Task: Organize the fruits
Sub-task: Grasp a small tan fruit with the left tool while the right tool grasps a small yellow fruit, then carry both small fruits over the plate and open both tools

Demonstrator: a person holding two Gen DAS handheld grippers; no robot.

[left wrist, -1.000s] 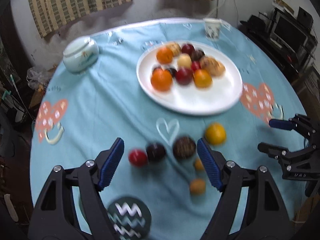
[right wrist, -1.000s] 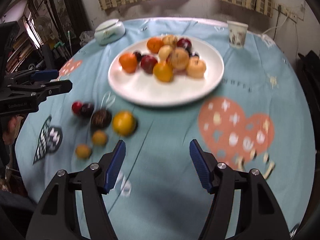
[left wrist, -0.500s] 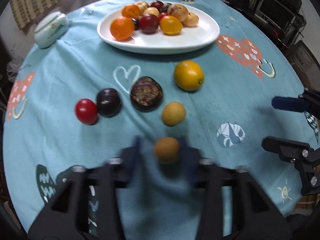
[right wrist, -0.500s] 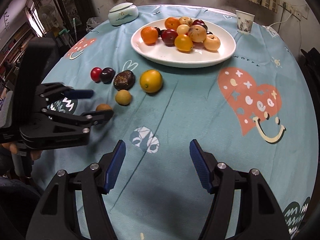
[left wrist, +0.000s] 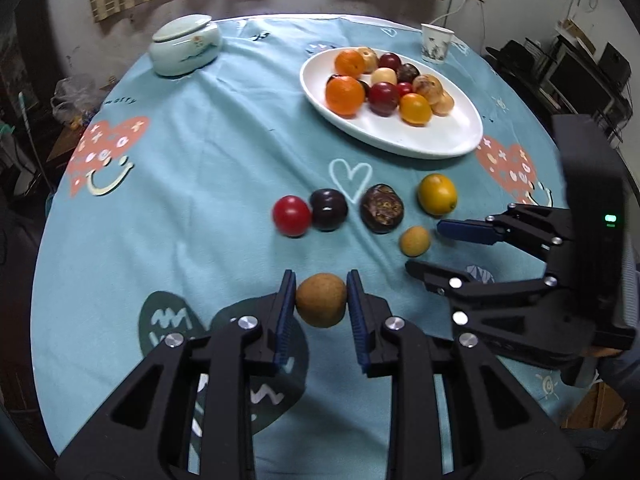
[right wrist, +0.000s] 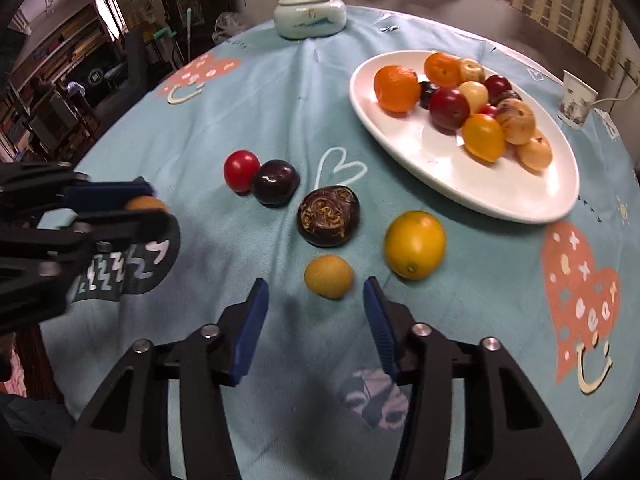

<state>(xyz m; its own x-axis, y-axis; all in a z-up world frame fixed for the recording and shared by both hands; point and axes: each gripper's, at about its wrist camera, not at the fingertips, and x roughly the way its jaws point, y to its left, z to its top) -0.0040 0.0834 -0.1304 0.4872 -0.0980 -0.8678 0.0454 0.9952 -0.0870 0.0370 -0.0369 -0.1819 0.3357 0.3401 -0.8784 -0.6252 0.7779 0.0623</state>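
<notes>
Brown fruit [left wrist: 321, 300] clamped in left gripper [left wrist: 321, 303]; right gripper [right wrist: 316, 307], jaws closing, not yet gripping the small yellow fruit [right wrist: 329, 276]; next, carry to plate [left wrist: 440, 142].

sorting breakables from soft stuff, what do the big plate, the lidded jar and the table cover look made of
Plate: glazed white ceramic by its glossy sheen, though it could be melamine. Lidded jar: glazed pale porcelain with painted decoration, likely. Table cover: matte teal woven cloth, printed, showing creases.

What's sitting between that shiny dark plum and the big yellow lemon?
A wrinkled dark brown fruit lies between the plum and the lemon, clearest in the right wrist view.
</notes>
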